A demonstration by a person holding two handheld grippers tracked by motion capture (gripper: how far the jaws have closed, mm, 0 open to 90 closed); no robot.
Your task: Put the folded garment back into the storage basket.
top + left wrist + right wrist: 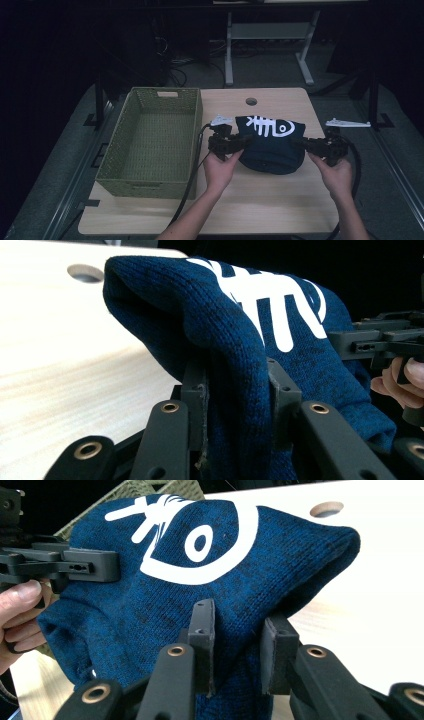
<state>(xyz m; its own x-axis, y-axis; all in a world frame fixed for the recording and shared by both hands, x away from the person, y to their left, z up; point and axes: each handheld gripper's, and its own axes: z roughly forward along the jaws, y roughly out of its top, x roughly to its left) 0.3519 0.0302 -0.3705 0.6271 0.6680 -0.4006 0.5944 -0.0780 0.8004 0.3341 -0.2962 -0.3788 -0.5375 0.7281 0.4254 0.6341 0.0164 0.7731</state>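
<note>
A dark blue knit hat (270, 142) with a white fish-skeleton print hangs lifted between both grippers above the wooden table (260, 200). My left gripper (239, 142) is shut on the hat's left edge, and the knit (235, 390) is pinched between its pads (200, 405). At the hat's right edge my right gripper (305, 144) is shut on the fabric (235, 630) too. In each gripper view the other gripper shows at the far side of the hat, with fingers of a hand behind it. The hat's lower part sags toward the table.
An olive woven basket (152, 142) stands with nothing in it on the table's left half, close to my left hand. A round hole (251, 101) is cut in the tabletop near its far edge. Desk legs and cables stand on the dark floor beyond.
</note>
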